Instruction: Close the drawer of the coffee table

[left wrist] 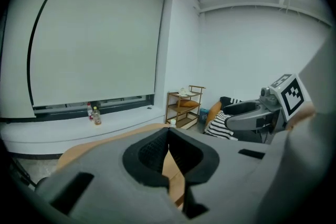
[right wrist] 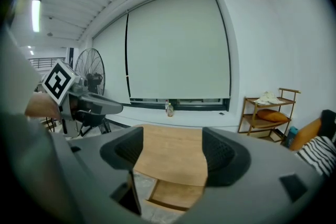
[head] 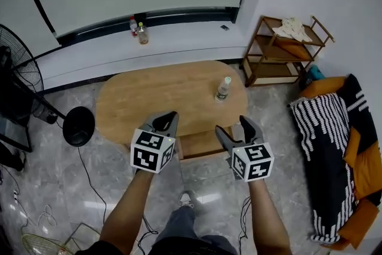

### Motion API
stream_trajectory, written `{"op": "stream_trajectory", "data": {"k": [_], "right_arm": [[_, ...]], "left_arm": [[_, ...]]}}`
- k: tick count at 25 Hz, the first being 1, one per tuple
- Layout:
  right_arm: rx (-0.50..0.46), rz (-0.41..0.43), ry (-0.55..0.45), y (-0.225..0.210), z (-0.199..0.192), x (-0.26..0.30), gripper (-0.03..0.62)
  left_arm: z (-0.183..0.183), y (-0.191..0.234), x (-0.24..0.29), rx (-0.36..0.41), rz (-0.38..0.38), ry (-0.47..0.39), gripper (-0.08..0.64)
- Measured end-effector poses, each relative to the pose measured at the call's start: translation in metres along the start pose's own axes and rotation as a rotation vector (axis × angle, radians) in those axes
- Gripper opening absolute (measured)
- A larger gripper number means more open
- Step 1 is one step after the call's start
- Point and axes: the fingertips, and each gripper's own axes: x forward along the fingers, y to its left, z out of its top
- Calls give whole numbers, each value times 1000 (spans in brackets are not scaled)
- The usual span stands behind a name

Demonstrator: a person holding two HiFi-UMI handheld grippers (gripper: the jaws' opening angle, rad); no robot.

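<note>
We judge the stiff wooden drawer (head: 202,144) ahead of our jaws should slide under a flat push on its front; right gripper (head: 233,126) gapes empty, left gripper (head: 169,119) is closed on nothing.

Pale wood coffee table (head: 161,92) and drawer (head: 203,144); black-white striped blanket (head: 325,152), orange seemingly beneath.

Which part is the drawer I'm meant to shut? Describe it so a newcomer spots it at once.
Start at the oval wooden coffee table in the middle of the room. From its near long edge, between the left tool and the right tool, a shallow wooden drawer sticks out, open. It is the only straight-edged piece jutting past the rounded top.
</note>
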Motion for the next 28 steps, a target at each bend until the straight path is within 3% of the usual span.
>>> {"op": "stream_trajectory", "data": {"k": [13,20,28], "right_arm": [[-2,25,-49,-26,-68,27,343],[-6,48,-76,-33,-144,23,343],[-13,76,-114,-38,-245,44,344]], "left_arm": [[-66,-20,38,34,38,-34,2],[-143,-57,54,52,52,-45,2],[-246,-63,84,56,92,-48,2]]}}
